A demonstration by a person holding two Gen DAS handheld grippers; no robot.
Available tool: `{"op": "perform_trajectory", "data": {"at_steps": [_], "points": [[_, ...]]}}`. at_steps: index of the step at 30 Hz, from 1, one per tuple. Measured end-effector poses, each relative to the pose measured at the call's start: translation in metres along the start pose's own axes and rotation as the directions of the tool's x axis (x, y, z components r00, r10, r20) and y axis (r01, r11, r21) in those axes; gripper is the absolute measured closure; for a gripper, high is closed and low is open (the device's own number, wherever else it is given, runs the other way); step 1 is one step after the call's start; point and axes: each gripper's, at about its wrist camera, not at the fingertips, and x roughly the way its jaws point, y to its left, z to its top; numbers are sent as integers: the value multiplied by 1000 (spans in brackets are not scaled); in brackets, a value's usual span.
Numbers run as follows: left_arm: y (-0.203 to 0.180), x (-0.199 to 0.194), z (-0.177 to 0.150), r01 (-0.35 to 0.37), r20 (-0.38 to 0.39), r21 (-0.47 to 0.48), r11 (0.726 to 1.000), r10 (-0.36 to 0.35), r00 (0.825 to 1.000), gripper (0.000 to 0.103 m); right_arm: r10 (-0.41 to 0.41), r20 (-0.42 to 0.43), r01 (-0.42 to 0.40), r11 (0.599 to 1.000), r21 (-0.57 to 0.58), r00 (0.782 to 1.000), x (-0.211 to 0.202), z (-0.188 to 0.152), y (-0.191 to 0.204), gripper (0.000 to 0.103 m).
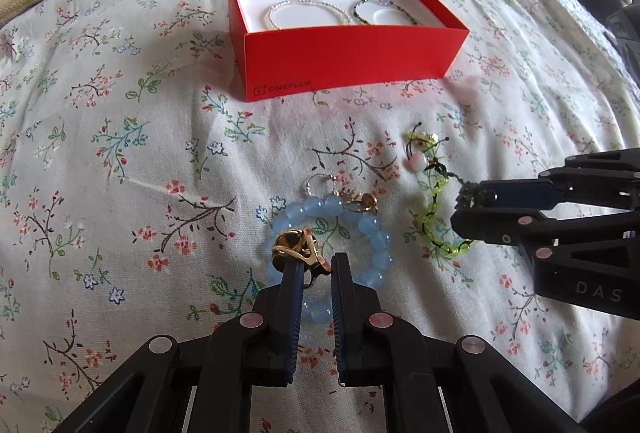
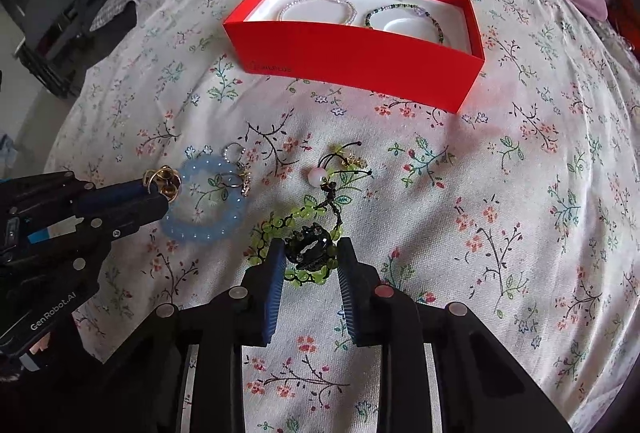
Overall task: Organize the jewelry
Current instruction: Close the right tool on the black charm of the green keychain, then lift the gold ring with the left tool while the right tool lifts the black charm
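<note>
Floral bedsheet [image 1: 120,153] carried one red box [image 1: 352,61] in which two bead bracelets were counted. A gold ring [image 1: 294,249] was clamped by the left gripper [image 1: 314,269]; a black ring [image 2: 310,249] was clamped by the right gripper [image 2: 310,257], above one blue bracelet [image 1: 376,233] and one green bracelet [image 1: 434,209].

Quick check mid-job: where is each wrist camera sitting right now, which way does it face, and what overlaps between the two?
Left wrist view: sits behind the left gripper, facing forward over the bedsheet toward the red box; its fingers pinch a gold ring above the blue bracelet.
Right wrist view: sits behind the right gripper, facing the same box from further right; its fingers grip a black ring over the green bracelet.
Shared: box, both bracelets, and each view shows the other gripper.
</note>
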Motion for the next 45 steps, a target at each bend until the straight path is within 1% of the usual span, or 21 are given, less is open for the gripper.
{"op": "perform_trajectory", "data": {"at_steps": [8,13,16,18,20,22,24,27,30,31,33,36,38,40,42,45], "points": [[-3,-11,11,-1,41,-11,1000,1,999,94,17,42,-18,999,29,999,-21,6,-7,75],[-5,-18,24,3,69,-18,1000,-1,998,94,42,70,-46,997,57,997,-34,13,-12,75],[-6,-20,30,6,79,-27,1000,-4,997,94,57,76,-62,995,74,996,-37,17,-17,75],[-7,-19,31,13,77,-34,999,-11,997,94,42,67,-48,995,88,997,-35,18,-23,75],[-10,-16,31,24,68,-38,999,-21,997,94,26,41,-31,992,124,999,-29,18,-34,75],[-15,-13,31,29,59,-29,999,-27,998,94,46,11,-47,983,176,999,-22,17,-49,75],[-19,-10,30,32,52,-17,999,-31,998,94,66,1,-64,969,237,998,-17,16,-65,74],[-23,-8,30,34,44,-6,999,-34,998,94,72,-7,-67,946,317,997,-14,14,-87,73],[-23,-8,29,34,42,-6,999,-33,999,94,65,0,-61,935,349,998,-17,12,-99,63],[-23,-8,29,34,42,-6,999,-33,999,94,66,3,-63,936,346,998,-19,11,-100,59],[-21,-8,28,31,42,-8,999,-30,999,94,78,3,-74,944,321,997,-22,10,-95,59],[-19,-8,27,28,41,-13,1000,-27,999,95,108,10,-107,961,254,994,-28,10,-79,59],[-17,-8,28,26,41,-17,1000,-25,999,99,116,8,-115,969,217,993,-29,9,-67,59],[-16,-8,28,27,42,-20,999,-27,999,99,125,-7,-122,974,192,992,-26,10,-58,59],[-17,-8,28,29,42,-19,999,-29,999,99,121,-26,-115,977,178,992,-20,10,-52,60],[-17,-7,27,31,36,-16,999,-31,999,99,91,-56,-80,983,167,994,-8,10,-49,60]]}}
